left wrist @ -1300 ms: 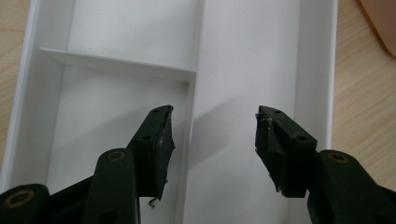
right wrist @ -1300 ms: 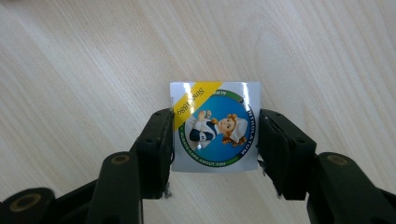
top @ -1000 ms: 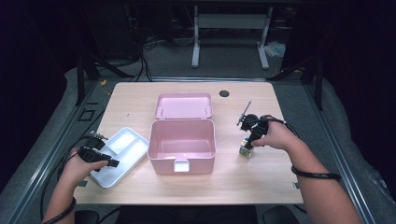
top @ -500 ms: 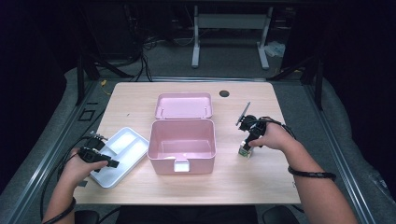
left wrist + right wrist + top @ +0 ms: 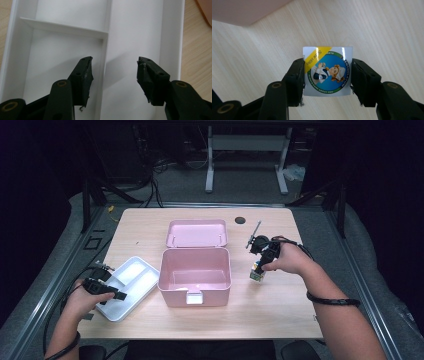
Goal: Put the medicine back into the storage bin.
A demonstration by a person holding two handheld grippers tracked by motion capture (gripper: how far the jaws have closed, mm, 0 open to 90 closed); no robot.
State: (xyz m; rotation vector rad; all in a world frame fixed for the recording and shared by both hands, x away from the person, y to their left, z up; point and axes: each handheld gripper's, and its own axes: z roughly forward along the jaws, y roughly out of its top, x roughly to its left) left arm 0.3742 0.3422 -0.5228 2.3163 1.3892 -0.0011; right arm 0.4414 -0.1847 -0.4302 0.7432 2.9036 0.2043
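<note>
- The small box (image 5: 327,74) sits squarely between the right gripper's (image 5: 327,80) jaws, both pads pressed to its sides, above the table (image 5: 280,310) just right of the pink bin (image 5: 195,279).
- Count: one small box, one pink bin with its lid (image 5: 196,233) lying behind it, one white tray (image 5: 131,285), two grippers.
- The right jaws have just been closing, wide, clamped on the box.
- The left gripper (image 5: 114,75) hangs over the tray, jaws apart, holding nothing.
</note>
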